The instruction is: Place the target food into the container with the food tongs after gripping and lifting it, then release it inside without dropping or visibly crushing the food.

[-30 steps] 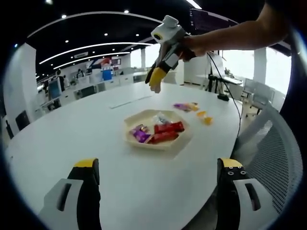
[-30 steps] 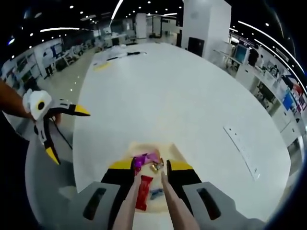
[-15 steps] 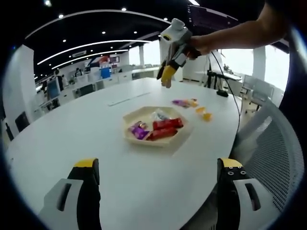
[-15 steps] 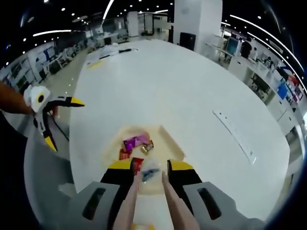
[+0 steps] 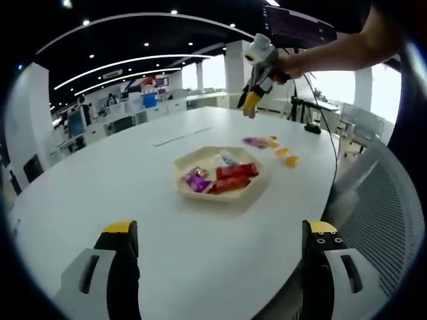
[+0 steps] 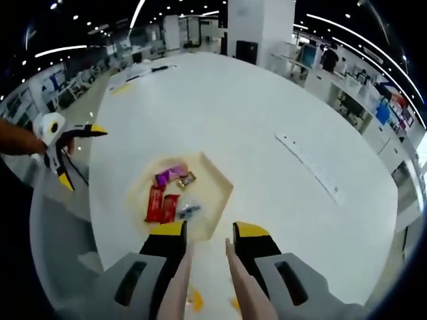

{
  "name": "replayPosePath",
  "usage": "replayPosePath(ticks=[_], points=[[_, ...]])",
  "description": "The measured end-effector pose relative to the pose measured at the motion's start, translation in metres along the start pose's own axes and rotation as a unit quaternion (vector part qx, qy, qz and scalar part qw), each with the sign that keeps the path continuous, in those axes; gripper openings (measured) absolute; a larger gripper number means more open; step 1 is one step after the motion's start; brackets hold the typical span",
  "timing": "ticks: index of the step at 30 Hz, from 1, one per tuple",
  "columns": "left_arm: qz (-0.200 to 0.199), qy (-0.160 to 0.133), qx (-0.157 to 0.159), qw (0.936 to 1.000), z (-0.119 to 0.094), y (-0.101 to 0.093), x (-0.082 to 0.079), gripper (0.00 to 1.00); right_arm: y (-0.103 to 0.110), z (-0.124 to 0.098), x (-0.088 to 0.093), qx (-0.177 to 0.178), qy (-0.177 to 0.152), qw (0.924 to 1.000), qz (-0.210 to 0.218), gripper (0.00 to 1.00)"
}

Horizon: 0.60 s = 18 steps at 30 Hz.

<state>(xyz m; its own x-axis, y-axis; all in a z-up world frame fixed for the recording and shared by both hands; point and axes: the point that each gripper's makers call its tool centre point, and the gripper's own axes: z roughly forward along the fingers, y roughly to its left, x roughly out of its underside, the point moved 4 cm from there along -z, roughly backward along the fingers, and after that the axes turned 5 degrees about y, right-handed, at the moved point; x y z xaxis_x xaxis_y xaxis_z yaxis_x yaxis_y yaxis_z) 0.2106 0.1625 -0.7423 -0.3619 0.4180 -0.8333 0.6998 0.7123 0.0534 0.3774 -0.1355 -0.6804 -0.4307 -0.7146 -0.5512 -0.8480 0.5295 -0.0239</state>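
Observation:
A beige hexagonal tray (image 5: pixel 227 199) sits on the white table and holds red packets (image 5: pixel 230 177), a purple one (image 5: pixel 195 180) and a clear one. In the right gripper view the tray (image 6: pixel 208 175) lies just beyond the tips of the food tongs (image 6: pixel 181 280), whose arms are apart with nothing between them. My right gripper (image 6: pixel 209 233) is shut on the tongs; it also hangs high over the table's far side (image 5: pixel 252 100). My left gripper (image 5: pixel 221 232) is open and empty near the table's front, also seen at the left (image 6: pixel 80 157).
Loose snacks lie past the tray: a purple-and-orange pack (image 5: pixel 259 141) and small yellow pieces (image 5: pixel 287 159), also under the tongs (image 6: pixel 193 300). A mesh chair (image 5: pixel 380 220) stands by the table's right edge. Office desks fill the background.
My right gripper has drawn back with the tongs from over the tray toward the loose snacks; in the left gripper view it has moved right and farther away. The left gripper stays open.

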Motion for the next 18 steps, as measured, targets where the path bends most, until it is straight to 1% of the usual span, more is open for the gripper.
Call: replayPosePath(ticks=[9,15,18], points=[[-0.002,0.003,-0.007,1.0,0.0,0.002,0.001,1.0,-0.023,-0.007,0.027,0.018,0.01,0.9991,0.038,0.27],[-0.003,0.004,-0.013,0.9999,0.0,0.003,0.002,1.0,-0.035,-0.01,0.04,0.025,0.015,0.9984,0.048,0.27],[0.005,0.01,-0.012,0.9999,0.001,0.001,0.003,1.0,-0.044,-0.011,0.044,0.035,0.014,0.9972,0.064,0.27]])
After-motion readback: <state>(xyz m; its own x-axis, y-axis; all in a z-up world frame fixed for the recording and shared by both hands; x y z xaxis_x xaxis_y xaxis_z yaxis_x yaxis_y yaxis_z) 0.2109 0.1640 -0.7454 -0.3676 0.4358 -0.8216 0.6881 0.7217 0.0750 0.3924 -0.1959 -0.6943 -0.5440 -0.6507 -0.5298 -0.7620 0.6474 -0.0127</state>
